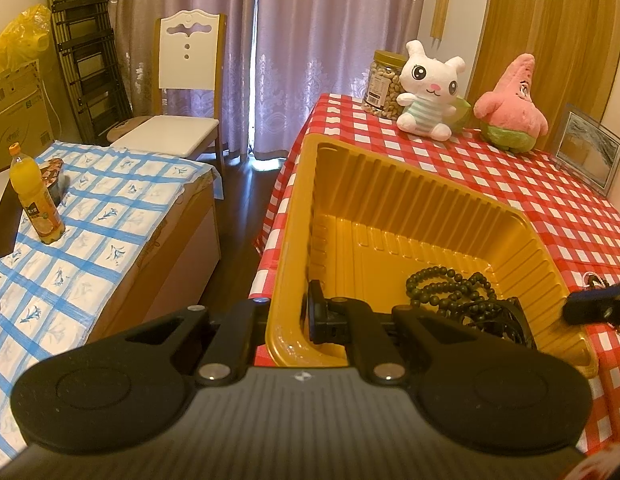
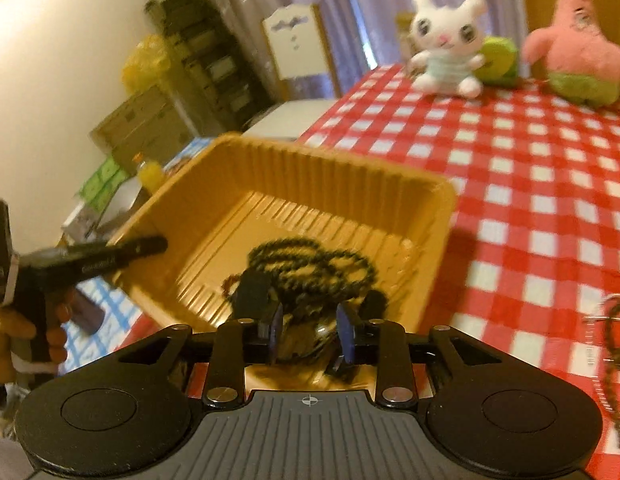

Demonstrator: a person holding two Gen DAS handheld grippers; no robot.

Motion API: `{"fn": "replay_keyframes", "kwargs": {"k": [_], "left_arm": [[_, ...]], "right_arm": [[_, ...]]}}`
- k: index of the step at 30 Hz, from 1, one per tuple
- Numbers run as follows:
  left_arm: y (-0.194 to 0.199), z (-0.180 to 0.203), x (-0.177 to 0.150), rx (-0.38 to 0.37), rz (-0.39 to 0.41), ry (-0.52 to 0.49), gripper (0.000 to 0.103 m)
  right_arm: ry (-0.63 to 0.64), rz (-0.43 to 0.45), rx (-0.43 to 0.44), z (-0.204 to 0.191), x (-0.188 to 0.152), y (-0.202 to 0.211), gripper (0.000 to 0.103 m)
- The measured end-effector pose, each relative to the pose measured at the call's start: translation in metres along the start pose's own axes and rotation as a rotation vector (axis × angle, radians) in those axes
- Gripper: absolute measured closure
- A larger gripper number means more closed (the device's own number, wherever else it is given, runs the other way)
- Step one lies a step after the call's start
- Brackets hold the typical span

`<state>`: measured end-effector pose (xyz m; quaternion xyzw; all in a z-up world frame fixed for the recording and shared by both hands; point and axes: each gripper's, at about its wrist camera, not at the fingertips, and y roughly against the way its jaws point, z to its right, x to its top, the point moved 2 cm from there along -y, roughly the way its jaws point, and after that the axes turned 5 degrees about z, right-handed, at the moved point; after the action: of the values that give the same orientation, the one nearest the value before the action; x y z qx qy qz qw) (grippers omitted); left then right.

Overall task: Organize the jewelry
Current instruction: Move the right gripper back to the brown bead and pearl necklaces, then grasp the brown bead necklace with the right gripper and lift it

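Beads (image 1: 450, 286) in gold tray (image 1: 410, 184); plush rabbit (image 1: 428, 88), starfish (image 1: 510, 104) behind

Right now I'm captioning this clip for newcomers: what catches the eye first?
The gold tray at the near corner of the red checked tablecloth, with dark bead necklaces heaped inside. The left gripper clamps its near wall; the right gripper hovers open above the beads. Behind, a white bunny plush and a pink starfish plush sit side by side.

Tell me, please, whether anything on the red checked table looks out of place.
Yes: one braided cord piece lies loose on the tablecloth, outside the gold tray, while the dark bead strands already sit inside it.
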<state>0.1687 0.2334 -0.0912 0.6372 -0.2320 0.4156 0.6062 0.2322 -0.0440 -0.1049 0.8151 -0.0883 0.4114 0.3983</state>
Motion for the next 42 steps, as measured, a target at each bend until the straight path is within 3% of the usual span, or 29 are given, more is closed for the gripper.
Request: {"fn": "replay_keyframes", "kwargs": {"k": [6,18,34,42], "left_arm": [[-0.001,-0.001,0.001,0.004,-0.009,0.002,0.097],[0.004,-0.001,-0.004,0.022,-0.008,0.001,0.097],[0.008,0.002,-0.008,0.045,-0.006,0.012,0.097],[0.01,0.002,-0.007,0.049,-0.003,0.013,0.097]], "right_arm": [[-0.067,0.052,-0.113,0.033,-0.01,0.037,0.072],[-0.175,0.043,-0.343,0.11,-0.047,0.098,0.072],[-0.089,0.015,-0.39,0.141,-0.052,0.079,0.072],[0.02,-0.056,-0.426,0.148,-0.061,0.069,0.073]]}}
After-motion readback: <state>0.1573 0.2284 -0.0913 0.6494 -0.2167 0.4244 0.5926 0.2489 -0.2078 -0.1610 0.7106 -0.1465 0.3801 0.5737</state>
